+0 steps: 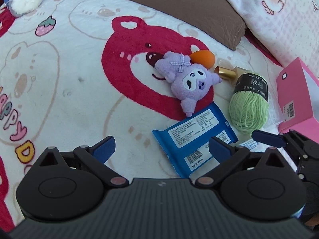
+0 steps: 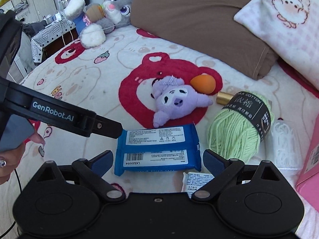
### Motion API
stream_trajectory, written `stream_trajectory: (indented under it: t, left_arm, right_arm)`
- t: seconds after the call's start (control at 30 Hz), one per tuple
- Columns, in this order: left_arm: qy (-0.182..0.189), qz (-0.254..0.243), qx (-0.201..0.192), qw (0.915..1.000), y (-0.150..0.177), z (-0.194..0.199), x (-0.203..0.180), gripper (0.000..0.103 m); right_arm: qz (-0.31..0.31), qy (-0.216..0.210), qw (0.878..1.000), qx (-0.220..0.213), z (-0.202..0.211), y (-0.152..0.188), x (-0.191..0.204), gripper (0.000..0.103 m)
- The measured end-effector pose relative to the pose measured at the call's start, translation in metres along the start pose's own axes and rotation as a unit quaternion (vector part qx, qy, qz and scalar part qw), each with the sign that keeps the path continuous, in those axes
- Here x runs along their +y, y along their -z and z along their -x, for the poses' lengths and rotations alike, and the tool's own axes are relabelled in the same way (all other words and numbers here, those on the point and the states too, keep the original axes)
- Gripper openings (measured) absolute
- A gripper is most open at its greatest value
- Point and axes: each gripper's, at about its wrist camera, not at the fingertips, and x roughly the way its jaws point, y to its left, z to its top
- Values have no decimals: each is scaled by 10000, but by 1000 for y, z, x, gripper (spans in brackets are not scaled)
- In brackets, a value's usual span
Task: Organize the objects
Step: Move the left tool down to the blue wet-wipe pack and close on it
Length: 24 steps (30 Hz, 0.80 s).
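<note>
- The flat blue plastic wipes packet (image 2: pixel 158 149) lies on the white plush bear-print blanket (image 2: pixel 89 91), long axis left to right in the right wrist view, barcode end to the left.
- The left gripper (image 1: pixel 161 148) gapes wide, empty, beside the packet.
- The right gripper (image 2: pixel 157 159) stands wide, its blue pads either side of the packet, not touching.
- A purple plush toy (image 2: pixel 175 101) lies just beyond, partly hiding an orange egg-shaped sponge (image 2: pixel 203 83).
- The green yarn ball (image 2: pixel 239 127) covers most of a gold cylinder (image 2: pixel 223 98).
- The pink box (image 1: pixel 297 95) is cut off at the edge.

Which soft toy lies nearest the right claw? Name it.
The small purple plush, lying on the red bear print just beyond the blue packet in front of the right claw. The grey rabbit plush sits far back by the brown pillow.
</note>
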Motion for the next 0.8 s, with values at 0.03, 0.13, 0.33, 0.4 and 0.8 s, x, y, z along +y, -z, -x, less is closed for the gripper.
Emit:
stream_trajectory:
  t: [0.03,0.13,0.33,0.4,0.8]
  left_arm:
    - [66,111,48,9999,0,-4,3,100]
    - [-23,23,91,10000,2,-14,2,94]
    - [237,185,117,9995,7,-29,7,68]
    - [304,312,170,9989,10,-33,9,52]
    - [459,527,279,9972,15,-41,0,37]
  right_arm:
    - [-96,28,9999,52,-4,0,-3,98]
    - [-503,-79,9984,227,-17,1,-15,98]
    - [-725,-253,9964,364,-42,1,-25,92]
    - [-737,-259,9964,339,-47,2,-26,91]
    - [-794,-322,9947,567,-40,5,-35,51]
